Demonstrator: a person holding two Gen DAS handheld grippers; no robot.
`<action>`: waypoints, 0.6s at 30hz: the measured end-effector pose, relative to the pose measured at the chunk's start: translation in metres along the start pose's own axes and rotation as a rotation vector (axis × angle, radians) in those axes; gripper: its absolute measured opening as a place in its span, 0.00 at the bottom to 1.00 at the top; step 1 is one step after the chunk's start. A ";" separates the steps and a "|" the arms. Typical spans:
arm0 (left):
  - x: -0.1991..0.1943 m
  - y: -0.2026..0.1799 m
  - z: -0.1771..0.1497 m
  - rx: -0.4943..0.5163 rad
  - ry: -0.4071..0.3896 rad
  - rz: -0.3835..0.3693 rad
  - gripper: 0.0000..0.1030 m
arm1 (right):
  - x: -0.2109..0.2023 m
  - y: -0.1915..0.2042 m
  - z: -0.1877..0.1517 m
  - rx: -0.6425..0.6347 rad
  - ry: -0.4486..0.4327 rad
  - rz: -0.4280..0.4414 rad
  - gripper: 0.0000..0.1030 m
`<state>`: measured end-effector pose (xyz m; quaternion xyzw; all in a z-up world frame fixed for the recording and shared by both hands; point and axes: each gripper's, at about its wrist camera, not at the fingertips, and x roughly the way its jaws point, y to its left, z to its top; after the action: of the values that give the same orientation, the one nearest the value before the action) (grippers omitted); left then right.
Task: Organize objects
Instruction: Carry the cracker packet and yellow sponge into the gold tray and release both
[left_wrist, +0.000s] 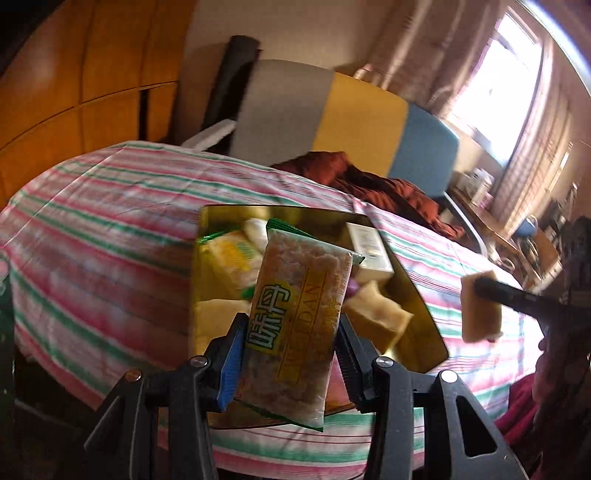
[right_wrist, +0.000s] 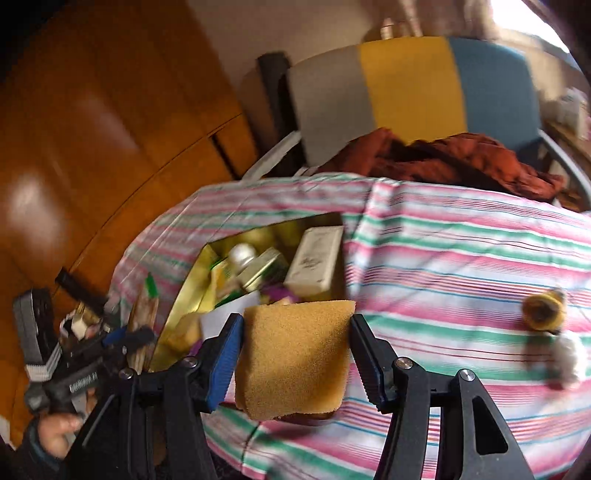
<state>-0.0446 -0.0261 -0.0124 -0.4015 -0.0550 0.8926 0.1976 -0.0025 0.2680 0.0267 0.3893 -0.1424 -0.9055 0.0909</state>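
Striped tablecloth below, left tool clamps a clear green-edged snack packet; right tool pinches a tan sponge.

Black gripper, blue pads, silver screws

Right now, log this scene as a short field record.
left gripper: shut on snack packet, above the gold box
right gripper: shut on sponge
gold box: open, holds a white carton and other items
tablecloth: striped pink, green, white
loose items: yellow round object on the cloth
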 end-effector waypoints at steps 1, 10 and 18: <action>0.000 0.005 0.000 -0.011 0.002 0.002 0.45 | 0.005 0.005 -0.001 -0.012 0.008 -0.004 0.58; 0.010 0.001 0.009 -0.007 0.004 -0.026 0.45 | 0.043 0.006 -0.008 0.028 0.082 -0.020 0.81; 0.042 -0.030 0.031 0.034 0.028 -0.083 0.45 | 0.040 -0.004 -0.022 0.077 0.094 -0.008 0.88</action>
<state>-0.0836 0.0195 -0.0131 -0.4077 -0.0535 0.8788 0.2422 -0.0144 0.2566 -0.0161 0.4353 -0.1711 -0.8804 0.0788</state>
